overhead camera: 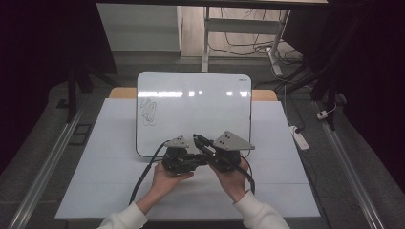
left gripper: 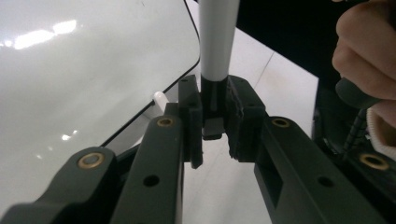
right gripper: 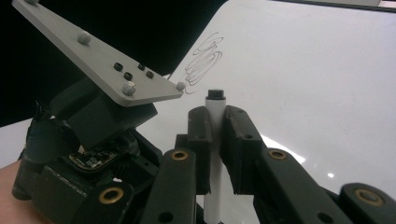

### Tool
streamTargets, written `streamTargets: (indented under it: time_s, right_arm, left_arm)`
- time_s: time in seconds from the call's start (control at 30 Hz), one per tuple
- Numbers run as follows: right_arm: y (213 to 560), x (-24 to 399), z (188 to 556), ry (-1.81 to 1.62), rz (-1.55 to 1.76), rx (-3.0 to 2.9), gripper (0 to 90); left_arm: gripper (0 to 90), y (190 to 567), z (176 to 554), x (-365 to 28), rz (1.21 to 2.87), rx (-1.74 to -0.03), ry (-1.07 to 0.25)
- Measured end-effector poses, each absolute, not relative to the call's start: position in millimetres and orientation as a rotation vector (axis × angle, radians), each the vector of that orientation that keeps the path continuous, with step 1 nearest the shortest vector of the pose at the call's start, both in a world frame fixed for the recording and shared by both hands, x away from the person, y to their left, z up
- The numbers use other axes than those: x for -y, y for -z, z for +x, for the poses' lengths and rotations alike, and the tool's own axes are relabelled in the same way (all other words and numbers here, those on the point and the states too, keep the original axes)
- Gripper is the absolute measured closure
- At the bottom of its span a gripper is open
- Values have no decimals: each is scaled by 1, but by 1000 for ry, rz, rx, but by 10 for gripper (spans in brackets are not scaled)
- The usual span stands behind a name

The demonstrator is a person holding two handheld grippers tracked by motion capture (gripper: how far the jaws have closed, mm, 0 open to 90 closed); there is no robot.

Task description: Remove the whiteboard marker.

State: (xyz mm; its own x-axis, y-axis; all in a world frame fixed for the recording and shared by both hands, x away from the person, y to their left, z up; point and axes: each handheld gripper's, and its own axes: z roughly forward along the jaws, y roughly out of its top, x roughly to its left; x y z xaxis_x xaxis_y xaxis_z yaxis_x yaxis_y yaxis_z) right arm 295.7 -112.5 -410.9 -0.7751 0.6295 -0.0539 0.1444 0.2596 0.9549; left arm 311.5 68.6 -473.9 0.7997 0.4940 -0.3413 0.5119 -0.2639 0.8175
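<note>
1. The fingers [left gripper: 243, 112] of the left gripper [left gripper: 215, 123] are closed on the black cap [left gripper: 214, 95] at the end of a white marker [left gripper: 217, 37]; the pads press the cap from both sides, and the white barrel runs up and away from them in the left gripper view.
2. The fingers [right gripper: 238, 135] of the right gripper [right gripper: 215, 140] are clamped on the marker's white barrel [right gripper: 215, 116], which stands upright between them with a small black end [right gripper: 215, 94] poking out just above the pads.
3. In the high view the two grippers meet nose to nose, the left gripper [overhead camera: 184, 160] and the right gripper [overhead camera: 215, 155] joined by the marker (there it reads as a dark bar between them, too small to make out in detail).
4. Each is held in a hand, left hand [overhead camera: 167, 179] and right hand [overhead camera: 234, 179], with white sleeves at the bottom edge.
5. Grey three-cornered plates sit on top of both grippers, and black cables trail back toward the person.
6. The marker is held just above the near edge of a whiteboard [overhead camera: 196, 105] lying flat on the table [overhead camera: 277, 186].
7. A dark scribble [overhead camera: 149, 112] marks the board's left part, well apart from the grippers.
</note>
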Motion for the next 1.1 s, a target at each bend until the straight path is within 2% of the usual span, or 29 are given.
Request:
streamTargets:
  time_s: [0.17,0.27,0.33,0.63,0.67,0.77,0.93,1.07,1.1]
  right_arm:
    - [412,113,297,-1535,714,-2114,809]
    - [413,113,297,-1524,715,-2115,808]
    - [414,114,298,-1530,723,-2117,808]
    - [413,114,298,-1527,712,-2125,806]
    - [412,114,298,-1537,696,-2136,792]
    - [409,120,300,-1588,686,-2144,648]
    - [408,142,297,-1566,675,-2126,573]
    - [418,178,292,-1499,695,-2138,529]
    - [428,199,290,-1460,727,-2150,524]
  left_arm:
    - [748,474,311,-68,1912,-760,23]
    - [703,473,312,-68,1902,-763,41]
    - [741,474,312,-69,1909,-767,37]
    - [775,474,313,-71,1909,-779,24]
    - [776,473,312,-73,1900,-775,15]
    - [777,471,313,-79,1881,-773,16]
    - [777,461,314,-105,1817,-785,-17]
    - [777,451,315,-131,1764,-807,-86]
    - [777,449,316,-138,1754,-814,-122]
